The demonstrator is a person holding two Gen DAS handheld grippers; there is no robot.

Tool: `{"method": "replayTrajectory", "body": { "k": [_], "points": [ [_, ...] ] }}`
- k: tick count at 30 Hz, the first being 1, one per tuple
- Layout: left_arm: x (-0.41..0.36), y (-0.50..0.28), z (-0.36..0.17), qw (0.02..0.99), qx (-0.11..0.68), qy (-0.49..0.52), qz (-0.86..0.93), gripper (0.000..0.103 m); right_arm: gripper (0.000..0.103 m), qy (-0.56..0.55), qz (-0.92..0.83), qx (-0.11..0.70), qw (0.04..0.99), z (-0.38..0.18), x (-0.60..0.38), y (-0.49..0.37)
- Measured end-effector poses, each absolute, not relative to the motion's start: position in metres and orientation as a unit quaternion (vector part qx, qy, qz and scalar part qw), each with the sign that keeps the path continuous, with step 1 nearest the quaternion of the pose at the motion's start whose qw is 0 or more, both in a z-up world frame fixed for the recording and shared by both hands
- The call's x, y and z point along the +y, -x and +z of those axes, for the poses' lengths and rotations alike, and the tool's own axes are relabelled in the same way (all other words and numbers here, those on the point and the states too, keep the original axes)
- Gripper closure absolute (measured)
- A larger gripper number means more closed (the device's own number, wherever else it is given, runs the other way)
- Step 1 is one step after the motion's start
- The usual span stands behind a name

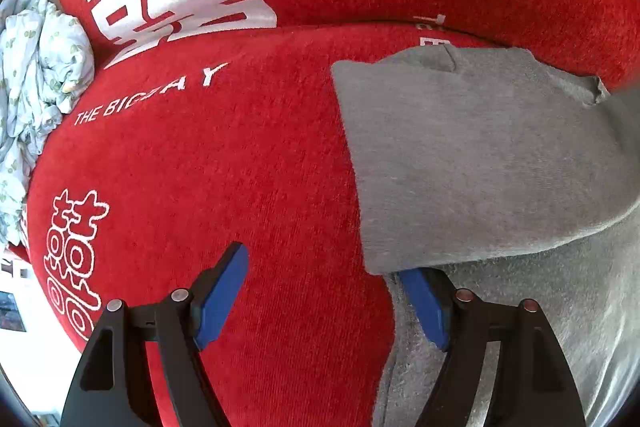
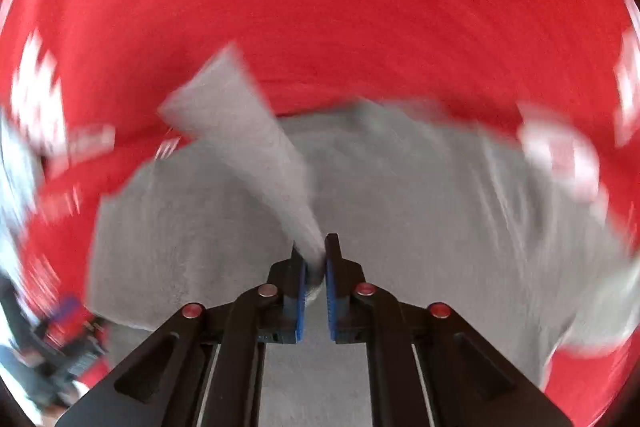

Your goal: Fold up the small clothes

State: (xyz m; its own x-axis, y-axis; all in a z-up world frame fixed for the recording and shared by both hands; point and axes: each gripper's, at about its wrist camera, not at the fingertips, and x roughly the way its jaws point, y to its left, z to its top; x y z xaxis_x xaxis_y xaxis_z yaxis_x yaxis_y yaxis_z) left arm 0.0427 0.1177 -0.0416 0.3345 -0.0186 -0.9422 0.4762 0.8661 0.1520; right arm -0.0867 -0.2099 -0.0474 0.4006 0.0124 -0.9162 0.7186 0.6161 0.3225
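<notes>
A grey garment (image 1: pixel 480 155) lies on a red cover with white lettering (image 1: pixel 240 167). In the left wrist view a folded grey flap lies over the rest of the garment. My left gripper (image 1: pixel 324 279) is open, low over the cover at the garment's left edge; its right fingertip is tucked under the flap's edge. In the blurred right wrist view, my right gripper (image 2: pixel 316 259) is shut on a grey sleeve-like strip of the garment (image 2: pixel 248 147) and lifts it above the spread grey body (image 2: pixel 420 207).
A crumpled pale floral cloth (image 1: pixel 36 67) lies at the far left of the red cover. The cover (image 2: pixel 340 7) fills the background in the right wrist view. A blurred dark object with blue (image 2: pixel 64 339) shows at lower left there.
</notes>
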Motion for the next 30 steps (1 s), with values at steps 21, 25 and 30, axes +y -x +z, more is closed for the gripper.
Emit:
{"method": "replayTrajectory", "body": {
  "k": [21,25,30],
  "points": [
    [0.091,-0.080,-0.031,0.779,0.559,-0.232,-0.167,0.018,0.096,-0.522,-0.243,0.416,0.704,-0.047,-0.251,0.161],
    [0.086,-0.078,-0.047,0.773,0.558,-0.251,-0.167,0.017,0.096,-0.497,-0.253,0.447,0.699,-0.054,-0.246,0.175],
    [0.093,-0.082,-0.045,0.772,0.560,-0.250,-0.165,0.017,0.096,-0.521,-0.277,0.448,0.672,-0.071,-0.254,0.204]
  ]
}}
